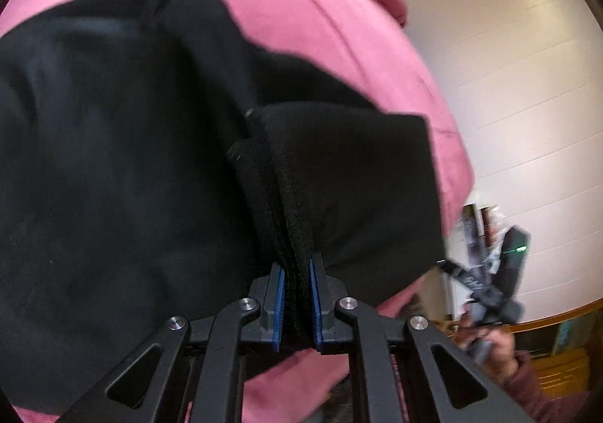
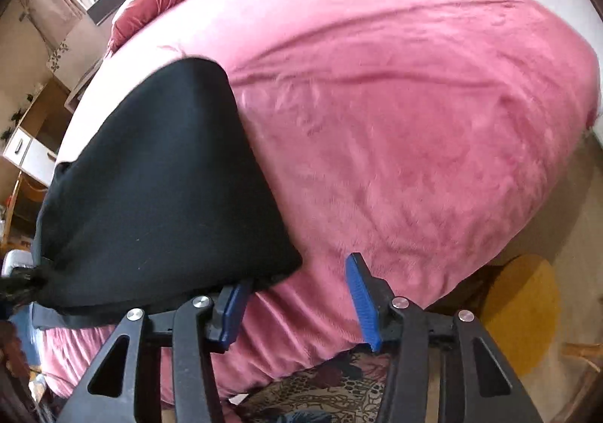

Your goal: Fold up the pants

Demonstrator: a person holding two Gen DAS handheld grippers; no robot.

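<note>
The black pants (image 1: 113, 167) lie on a pink bed cover (image 1: 301, 8). My left gripper (image 1: 296, 268) is shut on a thick bunch of folded black fabric edges and holds it up near the bed's front edge. In the right wrist view the pants (image 2: 158, 197) show as a dark folded mass at the left. My right gripper (image 2: 297, 272) is open and empty, just right of the pants' near corner, with its left finger (image 2: 233, 306) under the fabric's edge. The right gripper also shows blurred in the left wrist view (image 1: 486, 295).
The pink bed cover (image 2: 395, 121) fills most of the right view. A patterned rug (image 2: 331, 385) lies below the bed's edge and a yellow round mat (image 2: 524, 313) at the right. A white wall (image 1: 508, 84) stands beyond the bed. Wooden furniture (image 2: 34, 129) is at far left.
</note>
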